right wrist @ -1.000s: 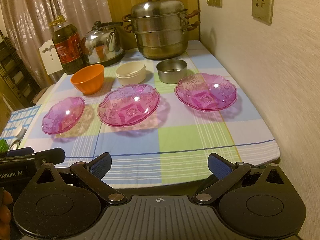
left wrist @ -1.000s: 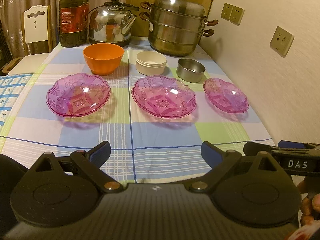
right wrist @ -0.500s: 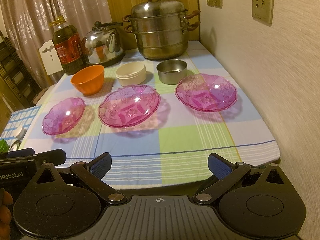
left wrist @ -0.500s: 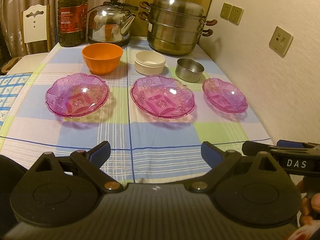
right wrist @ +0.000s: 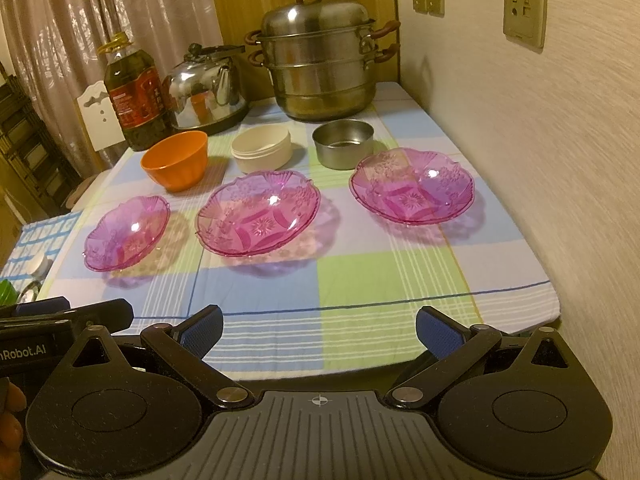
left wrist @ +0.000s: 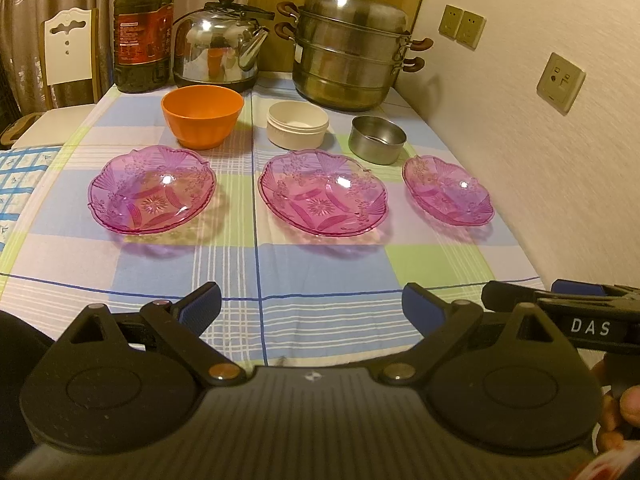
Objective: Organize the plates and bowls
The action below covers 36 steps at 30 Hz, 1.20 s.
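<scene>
My left gripper point(left wrist: 311, 308), right gripper point(right wrist: 319, 326): jaws wide, empty. Three pink glass plates in row; middle plate point(left wrist: 322, 197) fronts cream bowl point(left wrist: 297, 124); orange bowl point(left wrist: 202, 115) left, steel bowl point(left wrist: 377, 139) right.

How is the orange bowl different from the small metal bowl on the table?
The orange bowl is opaque orange with ribbed, tapering sides; the metal bowl is shiny steel with straight walls. The orange bowl looks wider and taller than the metal bowl. The orange bowl stands behind the leftmost pink plate, the metal bowl nearer the wall. Both stand upright, and the orange one looks empty.
</scene>
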{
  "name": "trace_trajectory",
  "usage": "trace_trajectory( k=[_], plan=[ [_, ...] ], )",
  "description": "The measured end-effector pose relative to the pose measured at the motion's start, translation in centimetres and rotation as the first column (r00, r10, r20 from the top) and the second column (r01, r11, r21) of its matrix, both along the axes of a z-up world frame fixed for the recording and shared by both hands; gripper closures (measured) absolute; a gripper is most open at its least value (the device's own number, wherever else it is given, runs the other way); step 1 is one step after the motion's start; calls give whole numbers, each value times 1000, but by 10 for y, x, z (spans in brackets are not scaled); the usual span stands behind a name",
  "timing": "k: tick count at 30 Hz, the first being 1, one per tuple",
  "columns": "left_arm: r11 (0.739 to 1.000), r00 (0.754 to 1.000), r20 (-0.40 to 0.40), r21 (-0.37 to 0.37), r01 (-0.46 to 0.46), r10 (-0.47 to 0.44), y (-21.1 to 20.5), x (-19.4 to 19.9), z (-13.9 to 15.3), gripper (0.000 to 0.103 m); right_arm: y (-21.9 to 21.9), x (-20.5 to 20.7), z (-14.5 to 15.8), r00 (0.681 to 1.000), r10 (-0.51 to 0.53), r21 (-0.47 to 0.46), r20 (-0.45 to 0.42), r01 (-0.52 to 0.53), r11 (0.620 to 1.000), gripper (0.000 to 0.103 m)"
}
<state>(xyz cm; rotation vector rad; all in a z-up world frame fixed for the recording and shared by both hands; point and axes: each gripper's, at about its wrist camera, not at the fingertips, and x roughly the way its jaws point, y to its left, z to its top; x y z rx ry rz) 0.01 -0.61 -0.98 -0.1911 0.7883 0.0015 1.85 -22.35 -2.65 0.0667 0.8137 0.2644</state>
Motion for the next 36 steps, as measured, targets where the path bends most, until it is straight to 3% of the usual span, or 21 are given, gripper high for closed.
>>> trace_trajectory(
  k=[36],
  plan=[
    [1000,1000,-3,-4,0,0,-1,1,0,7,-1,0,0,1000,-9,6,-1,9,1000,1]
  ],
)
